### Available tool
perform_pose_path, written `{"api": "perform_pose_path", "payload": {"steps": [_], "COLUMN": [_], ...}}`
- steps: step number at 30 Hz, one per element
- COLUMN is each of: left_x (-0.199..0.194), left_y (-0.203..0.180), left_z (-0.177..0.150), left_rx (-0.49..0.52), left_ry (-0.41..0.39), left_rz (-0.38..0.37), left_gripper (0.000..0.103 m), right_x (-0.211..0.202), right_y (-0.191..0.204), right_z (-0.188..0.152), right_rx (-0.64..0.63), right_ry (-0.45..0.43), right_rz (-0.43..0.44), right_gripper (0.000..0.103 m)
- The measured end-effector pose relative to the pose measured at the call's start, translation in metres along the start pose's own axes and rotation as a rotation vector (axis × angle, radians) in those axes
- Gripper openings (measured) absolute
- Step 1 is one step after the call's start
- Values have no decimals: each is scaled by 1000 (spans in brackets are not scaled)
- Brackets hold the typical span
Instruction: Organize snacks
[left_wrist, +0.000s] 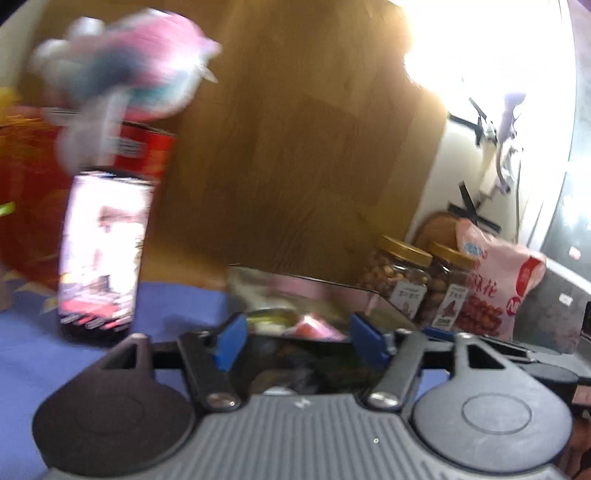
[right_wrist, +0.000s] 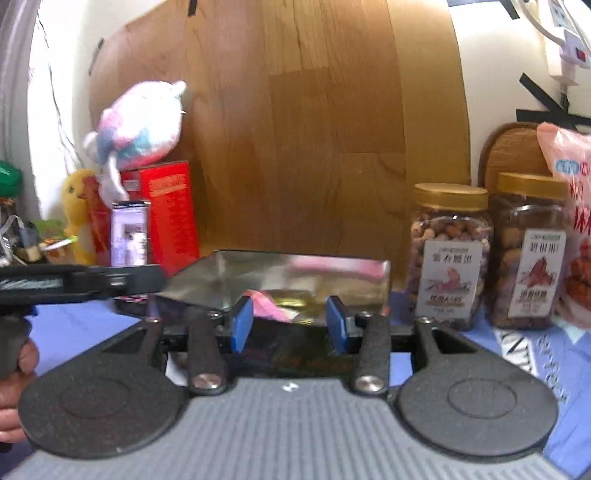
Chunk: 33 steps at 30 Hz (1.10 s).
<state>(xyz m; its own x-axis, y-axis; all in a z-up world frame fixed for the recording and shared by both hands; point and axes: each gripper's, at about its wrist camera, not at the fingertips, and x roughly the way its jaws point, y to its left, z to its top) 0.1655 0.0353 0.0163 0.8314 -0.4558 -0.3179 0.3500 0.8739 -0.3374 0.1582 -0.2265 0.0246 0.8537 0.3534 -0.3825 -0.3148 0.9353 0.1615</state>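
An open shiny metal tin (right_wrist: 207, 280) sits on the blue cloth and holds pink and gold snack packets (right_wrist: 269, 306). My right gripper (right_wrist: 290, 325) is at the tin's dark near wall, its blue pads apart and not pressing on anything. My left gripper (left_wrist: 299, 341) stands the same way at the tin (left_wrist: 251, 284), open, with packets (left_wrist: 317, 326) showing beyond the gap. Two gold-lidded nut jars (right_wrist: 448, 254) (right_wrist: 528, 251) stand right of the tin, with a pink snack bag (right_wrist: 569, 206) beside them.
Left of the tin a purple-white box (right_wrist: 129, 236) stands before a red box (right_wrist: 171, 214) topped by a plush toy (right_wrist: 144, 122). A wooden board (right_wrist: 295, 129) leans on the wall behind. A hand (right_wrist: 22, 362) holds the other tool's black frame (right_wrist: 92, 280).
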Motion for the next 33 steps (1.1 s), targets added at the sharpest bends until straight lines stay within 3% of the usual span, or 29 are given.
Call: {"api": "perform_pose_path", "payload": {"steps": [6,16,20,21,23,28,33], "left_x": [-29,-27,-29,-29,-28,-21,-12], "left_y": [47,68,71,70,68,65,61], "left_z": [-15,-20,-20,-20,-21,-24,-29], "left_rx": [-129,-190,-198,-191,-177,-168,-181], "left_ry": [20,17,16,19,27,73,162], "left_rz": [83,70,62,62,62,24,-102], "left_gripper": [65,62,57,57,53,52,53], "right_x": [11,53,79,81,81,50,12], "right_y": [35,83,83,81,74,45,17], "right_z": [-9,-8,-9,-12,-13,-20,-41], "right_rx": [-35,-135,-52,-28,38,218,432], "right_ry": [97,229,298,311,313,272,253], "right_rz": [105,111,122,130,141,173,263], "right_gripper": [46,47,46,37,36,35,35]}}
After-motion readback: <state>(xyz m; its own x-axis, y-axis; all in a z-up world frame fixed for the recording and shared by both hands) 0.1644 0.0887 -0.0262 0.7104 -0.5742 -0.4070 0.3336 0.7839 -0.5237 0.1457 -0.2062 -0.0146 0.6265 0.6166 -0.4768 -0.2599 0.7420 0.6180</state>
